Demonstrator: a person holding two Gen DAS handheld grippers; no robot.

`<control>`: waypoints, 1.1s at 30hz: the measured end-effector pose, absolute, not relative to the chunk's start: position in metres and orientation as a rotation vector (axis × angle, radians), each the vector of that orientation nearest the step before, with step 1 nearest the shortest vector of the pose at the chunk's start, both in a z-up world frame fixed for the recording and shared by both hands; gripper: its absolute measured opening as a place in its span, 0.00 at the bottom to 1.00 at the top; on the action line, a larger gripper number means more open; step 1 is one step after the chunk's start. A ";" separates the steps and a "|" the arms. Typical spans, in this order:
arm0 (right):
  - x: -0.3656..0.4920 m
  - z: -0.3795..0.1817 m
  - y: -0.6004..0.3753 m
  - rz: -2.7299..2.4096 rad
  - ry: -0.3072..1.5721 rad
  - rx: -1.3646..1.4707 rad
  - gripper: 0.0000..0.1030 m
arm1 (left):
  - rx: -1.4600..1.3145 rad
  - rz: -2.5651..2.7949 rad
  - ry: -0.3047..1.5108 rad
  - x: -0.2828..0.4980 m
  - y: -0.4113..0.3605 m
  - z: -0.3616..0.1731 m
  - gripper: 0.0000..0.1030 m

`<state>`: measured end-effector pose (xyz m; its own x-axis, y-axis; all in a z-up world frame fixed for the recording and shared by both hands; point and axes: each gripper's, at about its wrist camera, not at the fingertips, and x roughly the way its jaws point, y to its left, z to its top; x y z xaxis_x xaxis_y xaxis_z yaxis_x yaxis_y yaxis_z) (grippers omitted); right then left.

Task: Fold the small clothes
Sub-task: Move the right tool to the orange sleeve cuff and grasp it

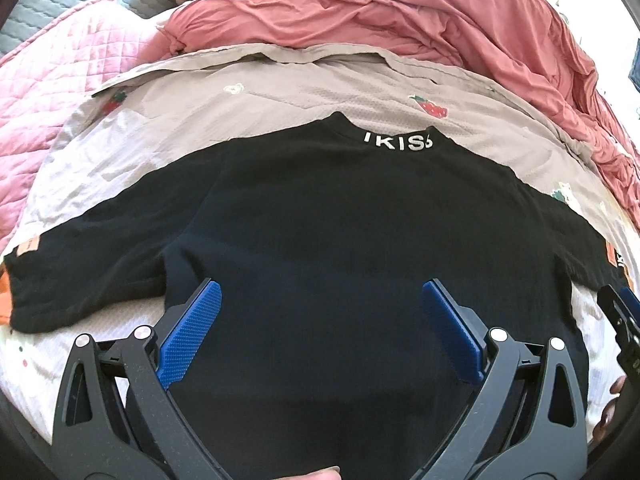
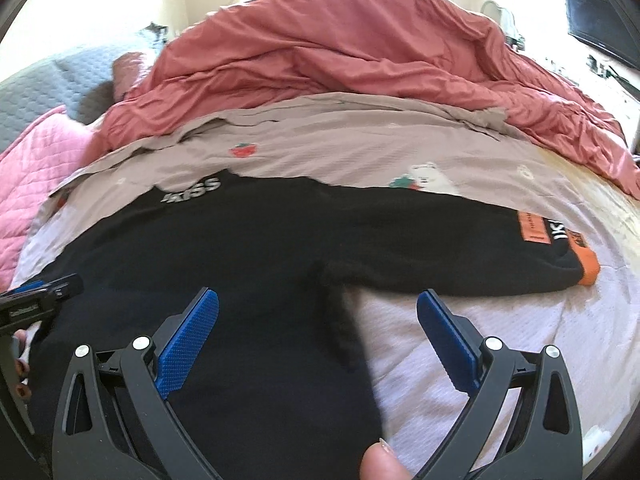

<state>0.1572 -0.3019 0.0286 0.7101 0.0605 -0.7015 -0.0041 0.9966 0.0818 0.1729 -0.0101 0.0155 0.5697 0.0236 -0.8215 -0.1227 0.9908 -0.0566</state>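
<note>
Black shirt [image 1: 340, 220] lay flat, back up, on the bed sheet [image 1: 280, 96]. My left claw [image 1: 320, 332] hung wide open over its body, gripping nothing. My right claw [image 2: 316, 332], likewise open and empty, probably hovered above the side hem.
</note>
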 end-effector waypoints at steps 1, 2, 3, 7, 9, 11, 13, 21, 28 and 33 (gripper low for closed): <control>0.161 0.027 -0.308 0.025 0.784 0.080 0.96 | -0.113 0.085 0.964 0.176 -0.010 0.015 0.91; 0.163 0.026 -0.312 0.017 0.787 0.085 0.96 | -0.114 0.083 0.964 0.180 -0.010 0.014 0.91; 0.167 0.025 -0.320 -0.002 0.792 0.095 0.96 | -0.113 0.083 0.966 0.183 -0.011 0.013 0.91; 0.176 0.021 -0.344 -0.059 0.788 0.096 0.96 | -0.110 0.080 0.980 0.199 -0.013 0.008 0.91; 0.181 0.018 -0.359 -0.088 0.798 0.094 0.96 | -0.100 0.065 0.994 0.205 -0.017 0.004 0.91; 0.184 0.016 -0.368 -0.110 0.808 0.089 0.96 | -0.084 0.057 1.001 0.212 -0.021 0.000 0.91; 0.187 0.013 -0.384 -0.152 0.812 0.079 0.96 | -0.068 0.055 1.010 0.218 -0.024 -0.005 0.91; 0.194 0.000 -0.457 -0.280 0.864 0.159 0.96 | -0.054 0.037 1.027 0.230 -0.018 -0.027 0.91; 0.184 -0.015 -0.524 -0.419 0.891 0.219 0.96 | -0.059 0.029 0.987 0.225 -0.001 -0.036 0.91; 0.180 -0.022 -0.548 -0.462 0.891 0.219 0.96 | -0.086 0.022 0.971 0.225 0.005 -0.036 0.91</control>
<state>0.1797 -0.5479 -0.0222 0.5391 -0.2954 -0.7887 0.4743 0.8803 -0.0055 0.2251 0.0046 -0.0360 0.5649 -0.0201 -0.8249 -0.0567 0.9964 -0.0631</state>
